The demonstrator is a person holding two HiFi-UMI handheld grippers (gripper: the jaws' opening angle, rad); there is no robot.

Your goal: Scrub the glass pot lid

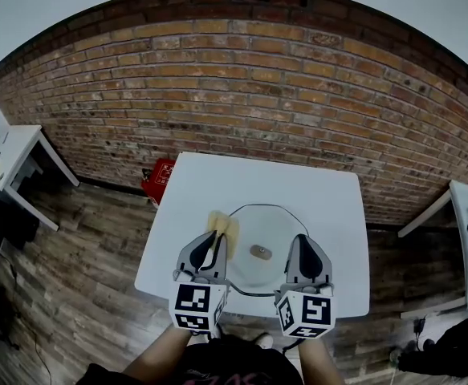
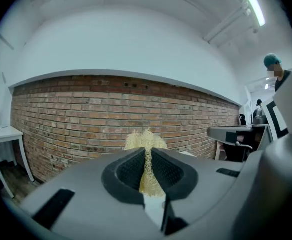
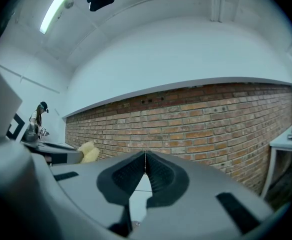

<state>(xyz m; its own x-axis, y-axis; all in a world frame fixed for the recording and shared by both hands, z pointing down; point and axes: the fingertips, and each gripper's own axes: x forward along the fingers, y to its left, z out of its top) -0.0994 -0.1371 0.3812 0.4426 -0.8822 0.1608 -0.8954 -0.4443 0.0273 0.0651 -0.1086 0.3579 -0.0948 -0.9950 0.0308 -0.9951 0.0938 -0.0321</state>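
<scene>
Head view: white worktop (image 1: 298, 184) in lower centre of frame, brick wall (image 1: 242, 87) behind. Glass lid (image 1: 272, 224) lies flat on the worktop, knob (image 1: 260, 253) up, between the two tools.

Left hand-held gripper (image 1: 216, 239) at lid's left edge, clamped on a pale yellow fibrous scrubber (image 1: 223, 224). Scrubber sits over the lid's upper-left rim; contact with the glass not resolvable. Left gripper view agrees: jaws pinch the scrubber, tuft sticking out past the tips.

Right hand-held gripper (image 1: 301, 241) at lid's right edge. Right gripper view shows jaws fully together, nothing between them. Whether it presses on the lid: cannot tell.

Progress, judged: scrubber is in grip and at the lid, so set-up is done. No suds, water or wiped streaks visible, so nothing shows how much glass is covered. Likely left: the centre around the knob and the right half.
</scene>
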